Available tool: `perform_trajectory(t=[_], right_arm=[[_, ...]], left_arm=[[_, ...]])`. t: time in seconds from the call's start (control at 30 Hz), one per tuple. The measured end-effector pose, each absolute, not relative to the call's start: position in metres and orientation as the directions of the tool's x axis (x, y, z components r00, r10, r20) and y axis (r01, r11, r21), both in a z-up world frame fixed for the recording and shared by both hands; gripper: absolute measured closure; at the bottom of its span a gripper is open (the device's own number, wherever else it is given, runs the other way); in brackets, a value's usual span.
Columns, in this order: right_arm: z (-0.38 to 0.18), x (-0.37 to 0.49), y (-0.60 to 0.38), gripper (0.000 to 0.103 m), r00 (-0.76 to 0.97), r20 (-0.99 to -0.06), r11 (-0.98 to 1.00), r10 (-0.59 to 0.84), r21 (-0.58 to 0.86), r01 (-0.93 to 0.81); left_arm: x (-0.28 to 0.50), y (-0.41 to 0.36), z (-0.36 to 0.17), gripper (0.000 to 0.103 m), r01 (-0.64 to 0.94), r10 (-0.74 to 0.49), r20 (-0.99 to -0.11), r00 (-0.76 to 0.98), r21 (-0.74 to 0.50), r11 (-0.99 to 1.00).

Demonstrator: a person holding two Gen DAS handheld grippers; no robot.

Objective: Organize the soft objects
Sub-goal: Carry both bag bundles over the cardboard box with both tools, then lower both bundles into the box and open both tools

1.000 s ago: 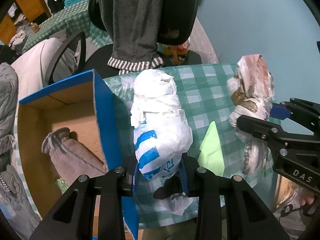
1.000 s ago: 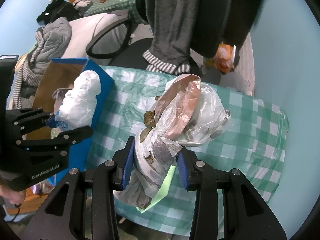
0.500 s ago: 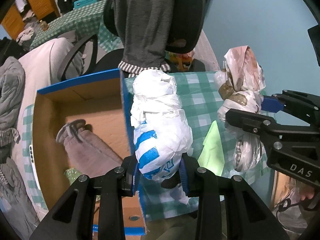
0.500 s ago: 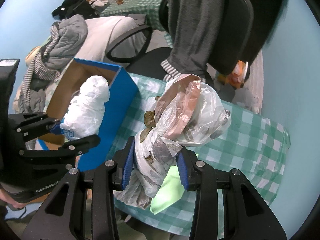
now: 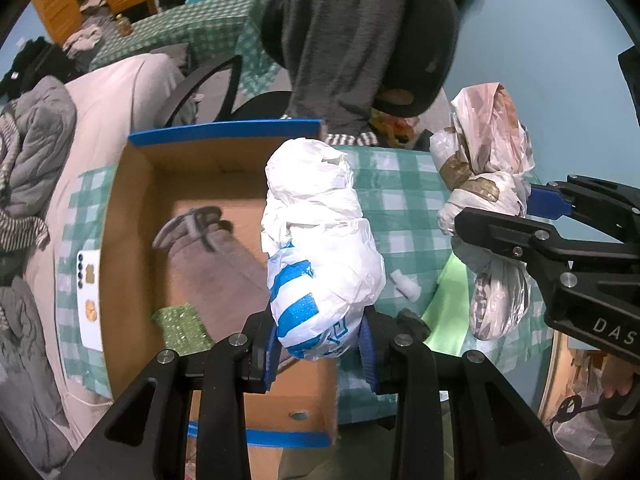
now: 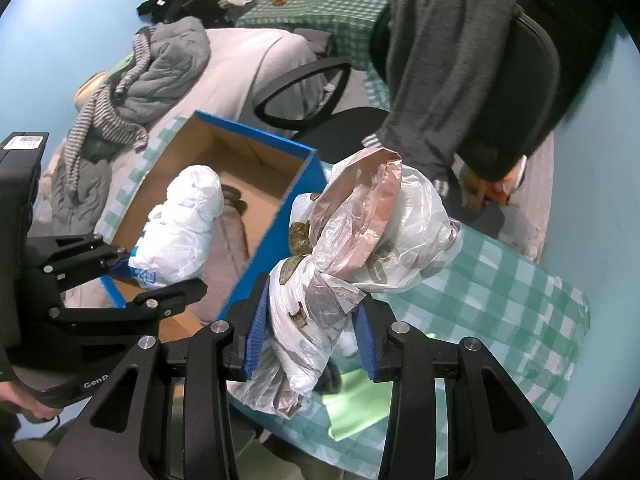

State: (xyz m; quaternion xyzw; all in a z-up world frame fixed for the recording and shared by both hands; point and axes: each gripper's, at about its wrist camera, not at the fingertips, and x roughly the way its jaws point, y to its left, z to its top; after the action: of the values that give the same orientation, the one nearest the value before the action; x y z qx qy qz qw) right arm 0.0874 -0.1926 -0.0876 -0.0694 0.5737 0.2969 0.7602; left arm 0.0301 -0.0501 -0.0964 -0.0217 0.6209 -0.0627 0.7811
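Centre frame, the left gripper (image 5: 322, 344) clamps a crumpled white bag with blue stripes (image 5: 320, 248) above the blue-edged cardboard box (image 5: 224, 132). The right gripper (image 6: 312, 334) clamps a knotted translucent bag bundle (image 6: 360, 236), centre frame, over the checked tablecloth (image 6: 520, 300).

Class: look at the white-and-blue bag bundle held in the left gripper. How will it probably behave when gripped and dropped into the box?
The bundle is crumpled plastic, so it probably squashes under the left gripper rather than resisting. It stands upright above the fingers without drooping, so it seems light and tightly wadded. Dropped into the box, it would likely land softly and hardly roll.
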Motion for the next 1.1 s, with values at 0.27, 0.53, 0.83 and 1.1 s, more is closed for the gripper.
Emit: perform_trajectory(t=[0.27,0.53,0.83,1.1], right_arm=[[-0.087,0.086,-0.153,0.065,0.138,-0.909,0.773,0.394,0.246,-0.585],[-0.093,0.086,-0.116,0.065,0.100,-0.911,0.735,0.401,0.254,-0.629],[-0.100,0.085,-0.078,0.065,0.064,-0.916,0.698,0.395,0.254,-0.669],[-0.109,0.086,-0.060,0.065,0.039,-0.921,0.689,0.387,0.260,-0.677]], left_arm=[[0.024,-0.014,-0.101,0.070,-0.001,-0.105,-0.969,0.221,-0.108,0.994],[0.016,0.014,-0.105,0.070,-0.054,-0.089,-0.972,0.218,-0.103,0.993],[0.012,0.043,-0.113,0.070,-0.107,-0.068,-0.977,0.204,-0.091,0.990],[0.012,0.062,-0.122,0.070,-0.131,-0.057,-0.981,0.184,-0.082,0.988]])
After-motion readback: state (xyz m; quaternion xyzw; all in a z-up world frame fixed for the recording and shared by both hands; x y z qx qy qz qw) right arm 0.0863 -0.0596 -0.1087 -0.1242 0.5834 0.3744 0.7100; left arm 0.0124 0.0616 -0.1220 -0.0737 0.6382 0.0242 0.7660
